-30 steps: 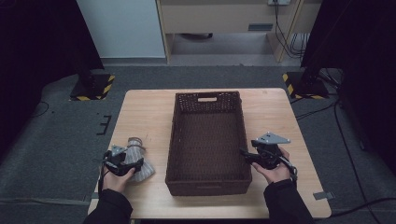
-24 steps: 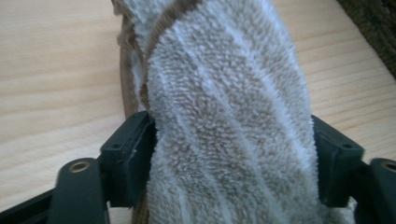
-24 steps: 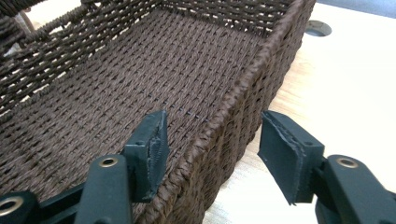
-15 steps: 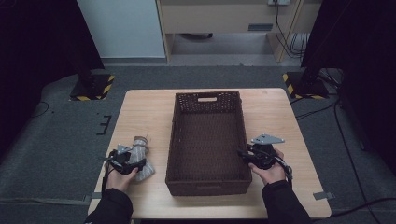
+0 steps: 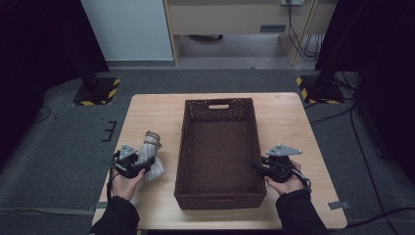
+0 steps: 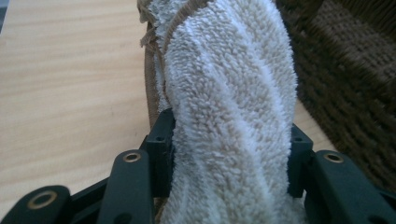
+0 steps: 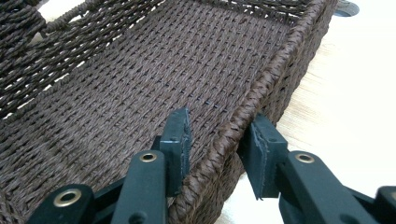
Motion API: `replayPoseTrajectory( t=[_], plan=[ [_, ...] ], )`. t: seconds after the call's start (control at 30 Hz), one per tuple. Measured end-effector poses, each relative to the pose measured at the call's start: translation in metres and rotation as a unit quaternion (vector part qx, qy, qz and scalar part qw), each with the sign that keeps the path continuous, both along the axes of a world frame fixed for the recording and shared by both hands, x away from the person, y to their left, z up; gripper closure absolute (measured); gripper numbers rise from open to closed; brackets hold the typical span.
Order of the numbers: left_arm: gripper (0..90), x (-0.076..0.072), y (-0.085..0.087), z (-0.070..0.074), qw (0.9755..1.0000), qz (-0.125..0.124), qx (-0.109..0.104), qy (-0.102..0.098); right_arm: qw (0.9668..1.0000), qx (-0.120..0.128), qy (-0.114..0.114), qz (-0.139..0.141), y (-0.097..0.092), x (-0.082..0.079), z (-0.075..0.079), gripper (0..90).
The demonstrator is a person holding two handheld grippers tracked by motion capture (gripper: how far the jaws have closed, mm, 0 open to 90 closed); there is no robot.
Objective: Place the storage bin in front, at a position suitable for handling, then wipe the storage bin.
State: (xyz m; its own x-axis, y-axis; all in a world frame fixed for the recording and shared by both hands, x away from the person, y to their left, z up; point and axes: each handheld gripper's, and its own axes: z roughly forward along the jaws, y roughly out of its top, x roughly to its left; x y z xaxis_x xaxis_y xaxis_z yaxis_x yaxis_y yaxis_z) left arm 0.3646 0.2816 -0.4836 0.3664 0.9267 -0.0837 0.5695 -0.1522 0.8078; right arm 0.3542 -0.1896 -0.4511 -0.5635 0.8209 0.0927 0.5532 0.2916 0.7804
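On the counter (image 5: 293,122), left hand-held gripper (image 6: 231,149) has just been closing, now clamps rolled towel (image 6: 229,93); right hand-held gripper (image 7: 219,140) pinches basket (image 7: 140,84) wall (jaws astride rim).

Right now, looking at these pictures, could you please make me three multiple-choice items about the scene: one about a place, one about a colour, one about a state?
1. Where is the rolled towel?
A. Inside the basket
B. On the table, left of the basket
C. On the floor

2. What colour is the wicker basket?
A. Dark brown
B. White
C. Red

3. What is the right claw doing?
A. It hangs open above the floor
B. It holds the towel
C. Its jaws straddle the basket's side wall

Answers:
1. B: in the high view the towel lies over the table beside the basket's left wall, in the left claw, whose jaws have just been closing on it.
2. A: the weave is dark brown in every view.
3. C: the right gripper view shows one jaw inside the rim, one outside.
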Motion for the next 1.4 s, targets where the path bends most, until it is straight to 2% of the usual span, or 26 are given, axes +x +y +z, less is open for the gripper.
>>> replayPoseTrajectory(
  t=[0.07, 0.1, 0.17, 0.3, 0.43, 0.5, 0.63, 0.83, 1.07, 1.2, 1.4],
  plan=[
    [50.2, 0.003, -0.003, 0.003, 1.0, -0.004, -0.005, -0.004, 1.0, 0.0, 0.0, 0.0, -0.001, 0.0, 0.0, 59.3],
    [50.1, 0.004, -0.004, 0.004, 0.9999, -0.004, -0.007, -0.008, 1.0, 0.002, 0.0, -0.004, -0.001, 0.001, 0.0, 55.6],
    [50.2, 0.007, -0.006, 0.007, 0.9998, -0.004, -0.012, -0.014, 0.9999, -0.005, -0.014, -0.008, -0.003, 0.002, 0.001, 50.7],
    [50.2, 0.011, -0.008, 0.012, 0.9995, -0.003, -0.022, -0.023, 0.9997, -0.004, -0.021, -0.011, -0.004, 0.003, 0.002, 45.4],
    [50.2, 0.016, -0.01, 0.018, 0.9988, -0.002, -0.035, -0.033, 0.9993, 0.002, -0.031, -0.018, -0.006, 0.005, 0.005, 44.1],
    [50.2, 0.019, -0.011, 0.019, 0.9988, -0.003, -0.036, -0.033, 0.9987, 0.014, -0.04, -0.028, -0.008, 0.006, 0.01, 43.5],
    [50.2, 0.025, -0.014, 0.021, 0.9986, -0.006, -0.035, -0.039, 0.9981, 0.023, -0.043, -0.037, -0.01, 0.01, 0.011, 43.3],
    [50.6, 0.035, -0.018, 0.028, 0.9978, -0.007, -0.042, -0.051, 0.9988, 0.018, -0.031, -0.033, -0.006, 0.017, 0.006, 43.3],
    [51.0, 0.048, -0.028, 0.027, 0.9978, -0.016, -0.043, -0.049, 0.9994, 0.004, -0.016, -0.031, -0.003, 0.023, -0.003, 45.7],
    [51.2, 0.053, -0.03, 0.028, 0.9976, -0.018, -0.045, -0.05, 0.9995, 0.006, -0.011, -0.03, -0.001, 0.025, -0.006, 46.1],
    [51.6, 0.066, -0.036, 0.03, 0.997, -0.025, -0.052, -0.052, 0.9997, 0.011, -0.006, -0.019, 0.001, 0.027, -0.007, 54.5]
  ],
)
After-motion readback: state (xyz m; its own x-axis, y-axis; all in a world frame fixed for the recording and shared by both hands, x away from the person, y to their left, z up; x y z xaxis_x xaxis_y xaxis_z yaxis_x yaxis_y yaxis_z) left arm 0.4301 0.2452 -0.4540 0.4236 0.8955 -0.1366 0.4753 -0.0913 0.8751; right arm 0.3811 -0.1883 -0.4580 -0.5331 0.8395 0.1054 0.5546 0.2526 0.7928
